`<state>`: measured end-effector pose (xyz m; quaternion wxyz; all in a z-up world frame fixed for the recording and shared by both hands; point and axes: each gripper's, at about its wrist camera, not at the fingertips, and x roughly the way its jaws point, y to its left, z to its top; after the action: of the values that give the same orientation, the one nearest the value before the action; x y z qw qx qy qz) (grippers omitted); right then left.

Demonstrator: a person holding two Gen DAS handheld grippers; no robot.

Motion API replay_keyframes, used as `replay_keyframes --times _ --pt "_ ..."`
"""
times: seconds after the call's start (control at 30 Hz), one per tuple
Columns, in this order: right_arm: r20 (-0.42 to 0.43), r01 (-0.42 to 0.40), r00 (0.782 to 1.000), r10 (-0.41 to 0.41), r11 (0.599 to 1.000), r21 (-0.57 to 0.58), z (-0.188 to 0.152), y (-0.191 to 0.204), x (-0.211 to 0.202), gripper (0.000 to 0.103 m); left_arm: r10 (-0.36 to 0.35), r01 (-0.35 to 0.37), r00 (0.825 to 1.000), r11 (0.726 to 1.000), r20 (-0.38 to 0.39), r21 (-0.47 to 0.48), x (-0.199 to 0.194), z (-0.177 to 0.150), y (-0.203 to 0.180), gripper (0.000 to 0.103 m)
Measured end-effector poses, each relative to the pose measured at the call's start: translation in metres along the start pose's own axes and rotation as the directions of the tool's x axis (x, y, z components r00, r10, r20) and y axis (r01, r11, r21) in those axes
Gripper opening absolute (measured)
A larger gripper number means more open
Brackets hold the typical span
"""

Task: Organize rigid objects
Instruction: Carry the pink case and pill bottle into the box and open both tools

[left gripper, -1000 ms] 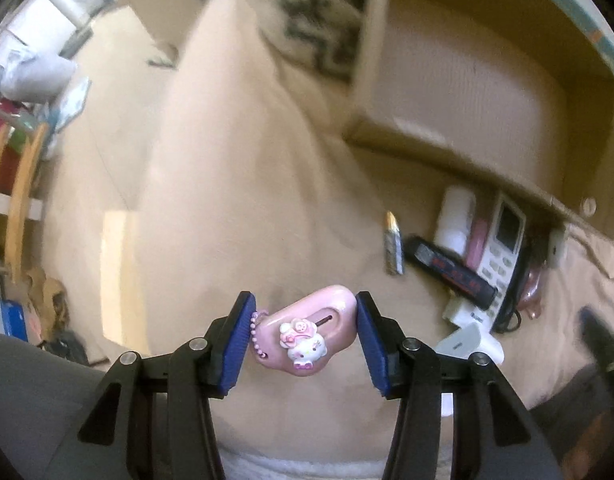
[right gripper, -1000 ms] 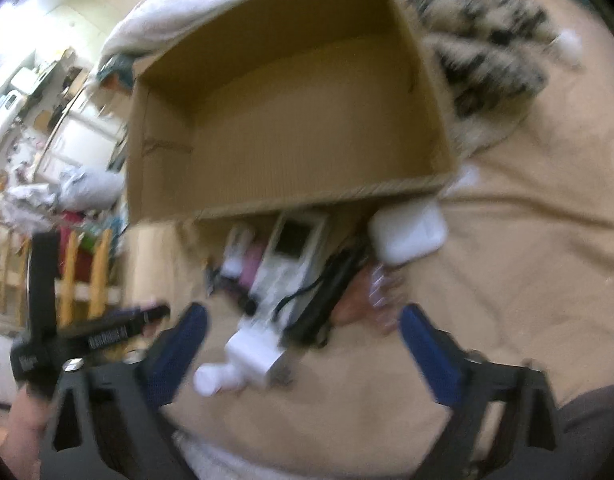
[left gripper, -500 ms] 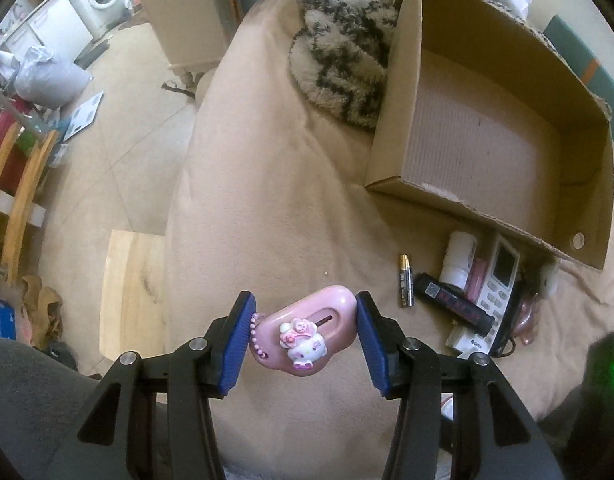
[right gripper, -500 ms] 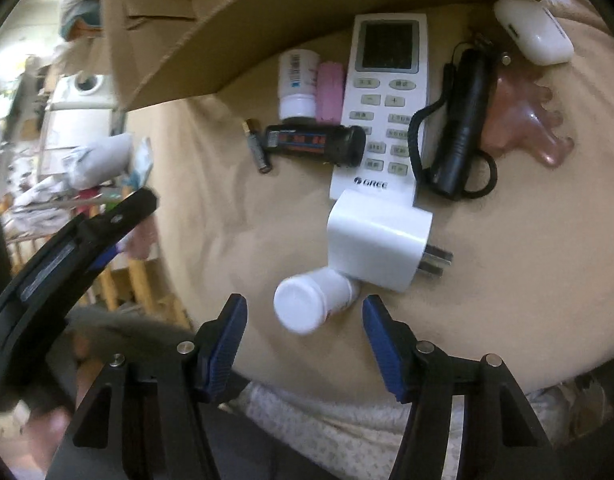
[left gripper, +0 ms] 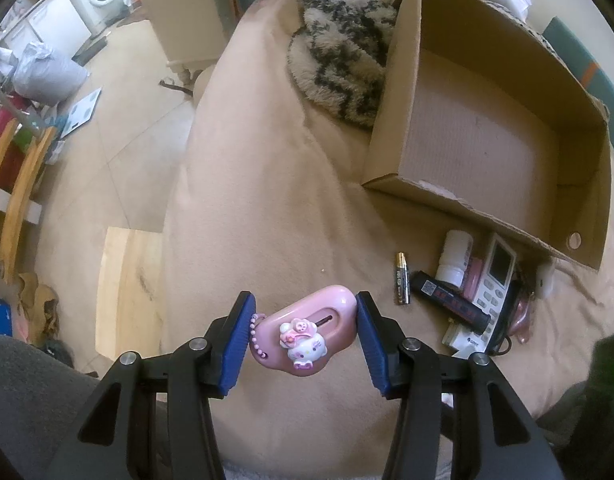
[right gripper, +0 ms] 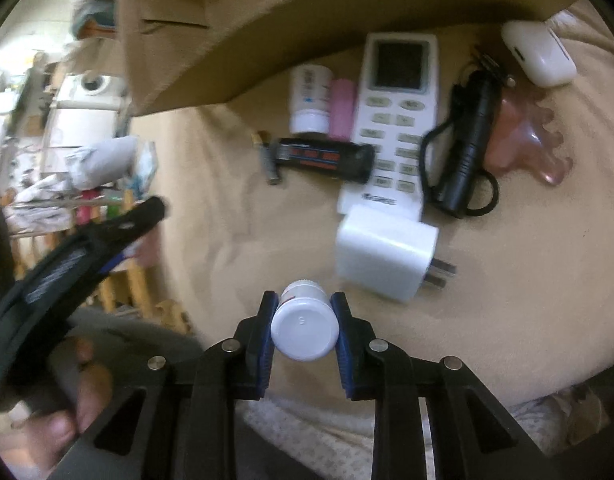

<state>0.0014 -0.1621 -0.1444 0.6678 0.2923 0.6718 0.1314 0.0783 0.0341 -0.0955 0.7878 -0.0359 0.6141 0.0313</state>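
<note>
My left gripper is shut on a pink Hello Kitty case with a bead chain, held above the beige bed cover. My right gripper is shut on a small white pill bottle, its cap facing the camera. An open cardboard box lies on the bed ahead, its inside bare. In front of the box lie a white remote, a white charger plug, a black tube, a battery, another white bottle, a black flashlight and a white earbud case.
A pink comb-like piece lies right of the flashlight. A black-and-white fluffy cushion sits left of the box. The bed edge drops to a tiled floor at left, with a wooden board beside it. The left gripper shows in the right wrist view.
My right gripper came down over the white pill bottle beside the charger plug and shut on it. My left gripper kept its hold on the pink case and barely moved.
</note>
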Motion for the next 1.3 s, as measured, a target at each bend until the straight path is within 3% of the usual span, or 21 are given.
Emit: replay_keyframes --times 0.17,0.3,0.7,1.0,1.13,1.3 --pt "0.065 -0.095 0.993 0.1 0.993 -0.076 0.004 0.01 -0.033 0.028 0.008 -0.008 0.999 1.0 0.036 0.014 -0.007 -0.002 -0.005 0.047" --pt "0.149 -0.118 0.98 0.135 0.986 -0.117 0.013 0.002 -0.071 0.028 -0.005 0.003 0.997 1.0 0.074 0.028 -0.018 -0.001 -0.011 0.047" --pt "0.314 0.006 0.948 0.061 0.978 -0.209 0.079 -0.018 -0.135 0.028 -0.035 0.01 0.984 0.99 0.177 0.141 -0.051 0.026 -0.057 0.047" --pt "0.352 0.089 0.936 0.002 0.966 -0.243 0.13 -0.008 -0.125 0.028 0.004 -0.029 0.981 0.992 0.194 0.123 -0.039 0.07 -0.087 0.047" --pt "0.346 0.119 0.938 -0.023 0.959 -0.257 0.133 -0.012 -0.108 0.028 0.031 -0.054 0.982 0.991 0.188 0.118 -0.021 0.082 -0.098 0.047" --pt "0.305 0.172 0.948 -0.088 0.95 -0.261 0.136 -0.016 -0.082 0.028 0.047 -0.091 0.971 0.98 0.234 0.18 -0.015 0.085 -0.119 0.047"
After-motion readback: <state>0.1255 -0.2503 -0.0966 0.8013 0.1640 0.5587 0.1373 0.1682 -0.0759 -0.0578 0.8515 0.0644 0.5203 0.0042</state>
